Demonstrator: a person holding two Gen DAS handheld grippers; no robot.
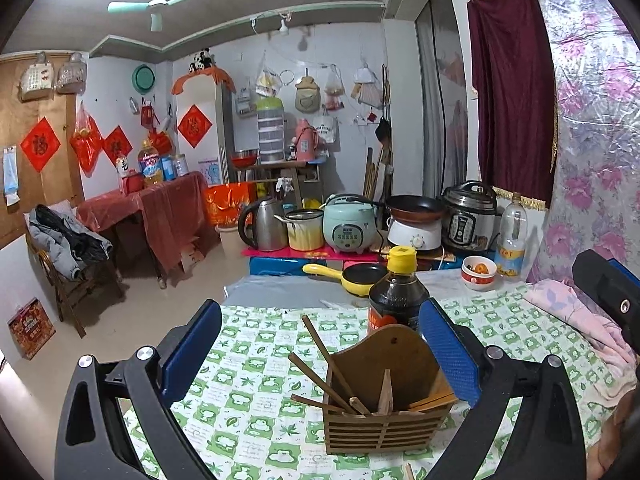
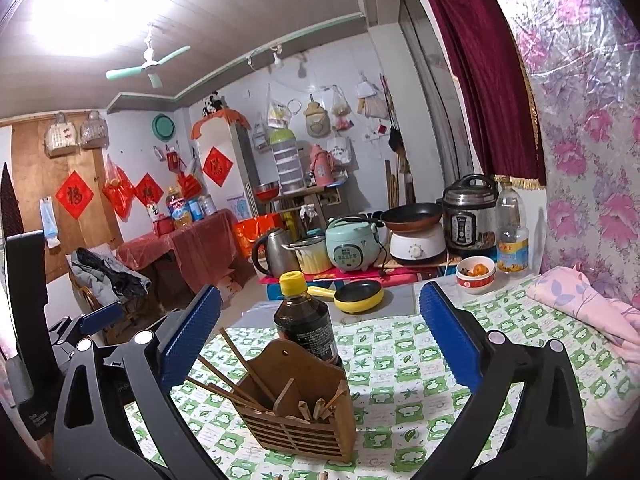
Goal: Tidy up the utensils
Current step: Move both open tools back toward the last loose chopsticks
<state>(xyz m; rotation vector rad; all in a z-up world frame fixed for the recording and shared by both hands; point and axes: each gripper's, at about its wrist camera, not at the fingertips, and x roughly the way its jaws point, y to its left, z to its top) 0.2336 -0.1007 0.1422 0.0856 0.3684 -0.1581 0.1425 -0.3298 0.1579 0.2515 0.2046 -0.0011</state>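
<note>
one wooden utensil holder (image 1: 386,408) stands on the green-and-white checked tablecloth (image 1: 256,412), split into two compartments by a wooden divider. four brown chopsticks (image 1: 320,356) lean out of its left compartment, and a few more wooden pieces sit in the right one, too bunched to count. one dark sauce bottle (image 1: 396,292) with a yellow cap stands just behind the holder. further back sit one yellow pan (image 1: 356,276), one small bowl (image 1: 478,272) and a row of cookers. a pink cloth (image 1: 576,320) lies at the right edge. the left gripper (image 1: 320,364) has its blue pads wide apart, nothing clamped, the holder low between them. the right gripper (image 2: 320,344) is likewise spread wide and empty, the holder (image 2: 296,408) nearer its left pad
</note>
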